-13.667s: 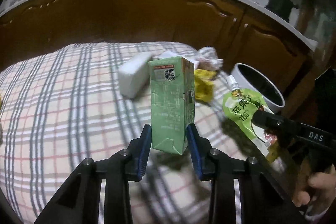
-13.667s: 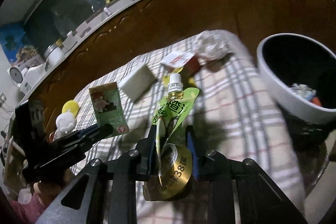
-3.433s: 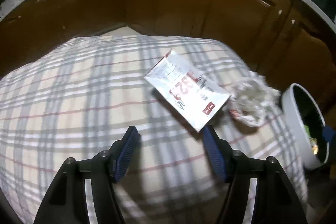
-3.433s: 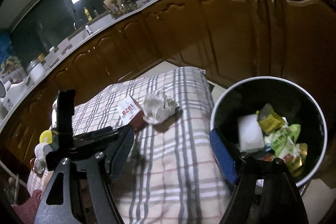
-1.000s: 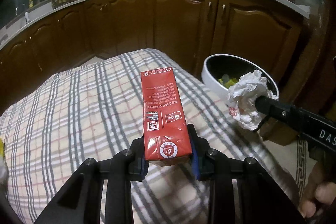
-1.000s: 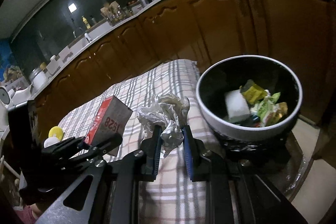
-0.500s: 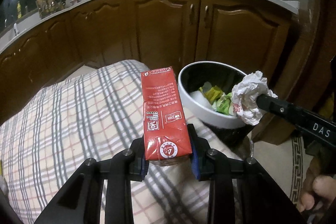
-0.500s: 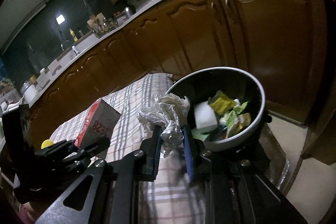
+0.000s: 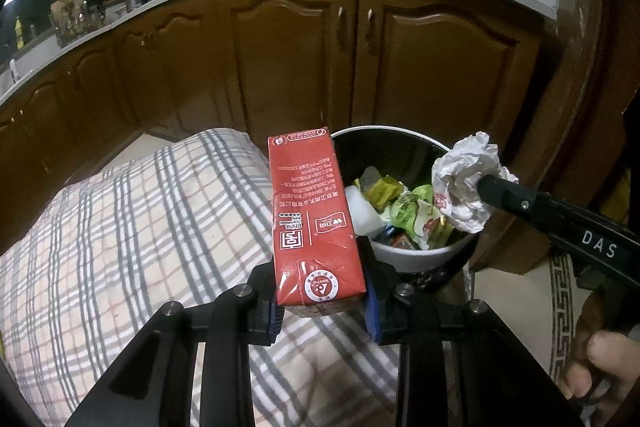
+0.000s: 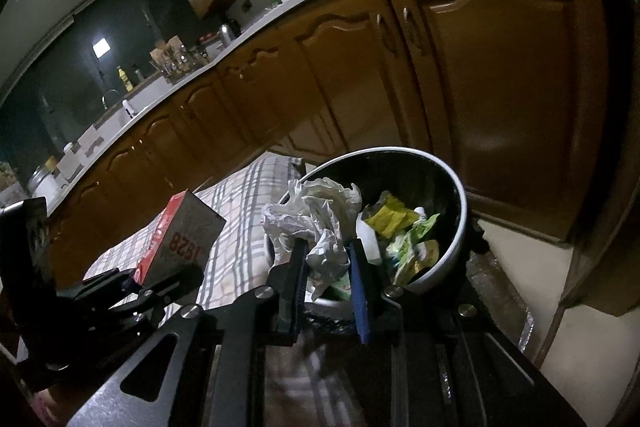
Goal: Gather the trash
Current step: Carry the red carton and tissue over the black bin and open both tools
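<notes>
Left hand-held gripper (image 9: 324, 301) clamps red carton (image 9: 314, 219); right hand-held gripper (image 10: 328, 263) pinches crumpled paper (image 10: 316, 223) over bin (image 10: 460, 203).

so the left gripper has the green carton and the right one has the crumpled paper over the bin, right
Not quite: the carton in the left gripper is red, not green, as the left wrist view shows. The rest holds: the right gripper is shut on the crumpled paper, held at the near rim of the bin.

Carton (image 9: 314, 223), paper wad (image 9: 466, 183) nearer bin (image 9: 416, 259)
</notes>
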The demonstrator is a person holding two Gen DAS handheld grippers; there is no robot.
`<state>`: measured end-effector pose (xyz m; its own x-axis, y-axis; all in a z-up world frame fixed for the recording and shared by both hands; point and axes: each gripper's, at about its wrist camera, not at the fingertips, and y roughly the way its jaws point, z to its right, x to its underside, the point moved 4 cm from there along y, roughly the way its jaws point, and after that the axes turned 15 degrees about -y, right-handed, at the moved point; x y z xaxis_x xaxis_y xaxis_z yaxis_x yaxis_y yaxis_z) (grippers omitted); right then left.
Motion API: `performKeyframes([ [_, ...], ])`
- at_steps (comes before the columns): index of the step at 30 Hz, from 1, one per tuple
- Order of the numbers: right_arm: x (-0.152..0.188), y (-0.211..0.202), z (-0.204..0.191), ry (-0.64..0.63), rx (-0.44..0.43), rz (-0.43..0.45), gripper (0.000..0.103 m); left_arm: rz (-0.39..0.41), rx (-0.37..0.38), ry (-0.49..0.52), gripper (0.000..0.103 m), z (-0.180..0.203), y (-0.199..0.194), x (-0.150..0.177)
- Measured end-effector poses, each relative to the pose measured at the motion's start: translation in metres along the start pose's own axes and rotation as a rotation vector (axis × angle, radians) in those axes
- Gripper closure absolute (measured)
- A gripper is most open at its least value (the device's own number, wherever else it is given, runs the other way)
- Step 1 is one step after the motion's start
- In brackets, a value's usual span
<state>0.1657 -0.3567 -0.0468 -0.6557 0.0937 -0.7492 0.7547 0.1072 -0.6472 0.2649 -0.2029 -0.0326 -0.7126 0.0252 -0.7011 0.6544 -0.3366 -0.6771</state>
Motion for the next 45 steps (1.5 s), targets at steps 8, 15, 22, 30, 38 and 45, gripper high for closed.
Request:
performKeyframes([
  [8,-0.01,0.005,0.014,-0.006,0.03,-0.005,0.083,-0.004,0.015,0.019,0.073,0.012,0.016,-0.016],
  [15,-0.017,0.015,0.025,-0.016,0.05,-0.02,0.083,-0.014,0.023,0.031,0.073,0.021,0.032,-0.028],
  [22,-0.018,0.023,0.033,-0.015,0.059,-0.041,0.083,-0.046,0.032,0.036,0.073,0.028,0.047,-0.032],
  [30,-0.018,0.032,0.04,-0.014,0.068,-0.062,0.083,-0.067,0.03,0.041,0.073,0.036,0.061,-0.039],
  [38,-0.019,0.039,0.044,-0.016,0.068,-0.075,0.083,-0.089,0.029,0.037,0.073,0.039,0.074,-0.043],
  [45,-0.02,0.044,0.047,-0.021,0.068,-0.09,0.083,-0.097,0.029,0.036,0.073,0.044,0.08,-0.043],
])
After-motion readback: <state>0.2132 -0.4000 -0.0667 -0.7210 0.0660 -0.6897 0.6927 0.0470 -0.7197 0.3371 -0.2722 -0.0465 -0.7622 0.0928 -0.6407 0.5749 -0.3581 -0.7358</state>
